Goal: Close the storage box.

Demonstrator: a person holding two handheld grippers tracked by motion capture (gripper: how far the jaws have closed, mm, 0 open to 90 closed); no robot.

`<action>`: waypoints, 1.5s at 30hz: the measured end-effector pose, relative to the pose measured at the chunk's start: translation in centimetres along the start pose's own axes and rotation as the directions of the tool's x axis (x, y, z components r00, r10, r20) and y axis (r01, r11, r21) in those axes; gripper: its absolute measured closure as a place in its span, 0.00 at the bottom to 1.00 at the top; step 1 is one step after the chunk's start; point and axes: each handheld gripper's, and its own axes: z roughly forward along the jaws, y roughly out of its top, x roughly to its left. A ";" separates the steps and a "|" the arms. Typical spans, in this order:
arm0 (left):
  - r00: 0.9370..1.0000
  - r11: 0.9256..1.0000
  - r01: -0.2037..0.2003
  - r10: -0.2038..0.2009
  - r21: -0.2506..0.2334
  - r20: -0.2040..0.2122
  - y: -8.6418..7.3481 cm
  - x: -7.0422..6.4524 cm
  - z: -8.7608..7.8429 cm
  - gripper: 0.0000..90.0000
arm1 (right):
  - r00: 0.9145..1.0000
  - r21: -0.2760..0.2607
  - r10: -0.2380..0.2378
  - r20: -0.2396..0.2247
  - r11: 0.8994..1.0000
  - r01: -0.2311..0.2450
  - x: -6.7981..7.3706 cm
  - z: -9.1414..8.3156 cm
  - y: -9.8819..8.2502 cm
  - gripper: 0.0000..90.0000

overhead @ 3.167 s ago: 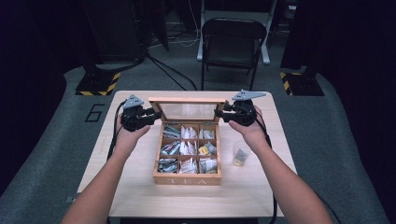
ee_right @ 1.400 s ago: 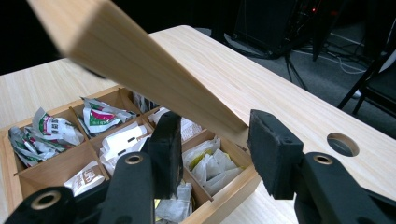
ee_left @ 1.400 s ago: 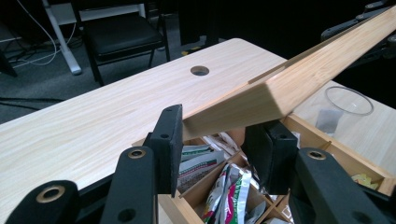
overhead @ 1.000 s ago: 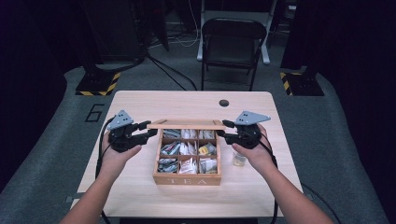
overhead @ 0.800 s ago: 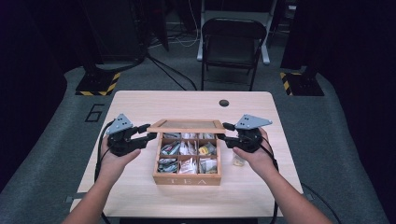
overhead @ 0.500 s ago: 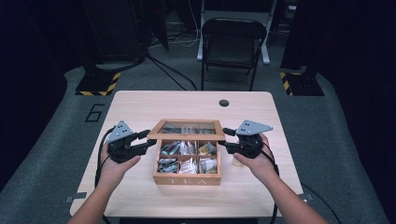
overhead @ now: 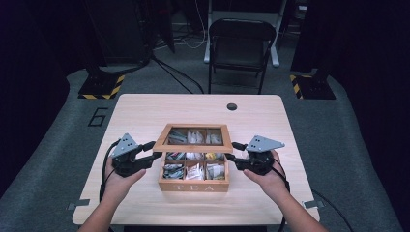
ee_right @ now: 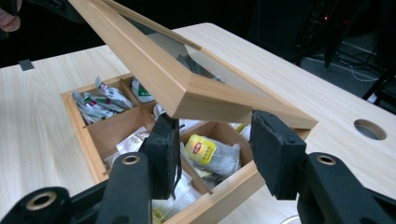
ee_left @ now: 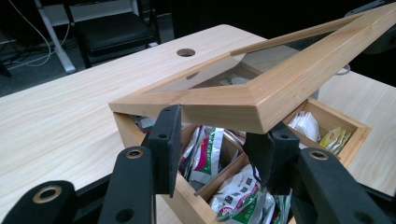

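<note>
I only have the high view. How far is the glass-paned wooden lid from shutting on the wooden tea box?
Observer: Well ajar. In the left claw view the wooden lid tilts clear above the wooden tea box.
Operator: Where is my right claw on it?
Observer: The right claw has its jaws apart, with both pads just under the lid's corner.
Operator: Anything poking up that could jam it?
Observer: Not near that corner. The yellow-labelled tea bag lies below the rim.

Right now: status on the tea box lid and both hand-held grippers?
Left hand-held gripper and right hand-held gripper under lid corners, jaws not clamped. Lid half-lowered over tea box. Nothing in the way.
</note>
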 end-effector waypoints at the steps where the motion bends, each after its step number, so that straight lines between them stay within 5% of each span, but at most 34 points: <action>1: 1.000 1.000 0.004 -0.004 -0.001 0.001 -0.1 -0.1 0.0 0.63 | 1.000 0.001 0.012 -0.007 1.000 -0.012 0.1 0.0 -0.1 0.58; 13: 1.000 1.000 0.008 -0.008 0.008 0.002 -1.8 -0.7 0.0 0.63 | 0.999 0.006 0.044 -0.015 0.999 -0.044 0.7 -0.3 -1.0 0.59; 22: 1.000 1.000 0.004 -0.004 0.024 0.003 -2.8 -1.0 0.0 0.63 | 1.000 0.012 0.004 -0.010 1.000 -0.004 1.8 -0.7 -1.8 0.60; 45: 1.000 1.000 -0.013 0.013 0.026 0.011 -4.5 -2.1 -0.9 0.64 | 1.000 0.002 0.026 -0.012 1.000 -0.026 2.5 -0.4 -3.8 0.62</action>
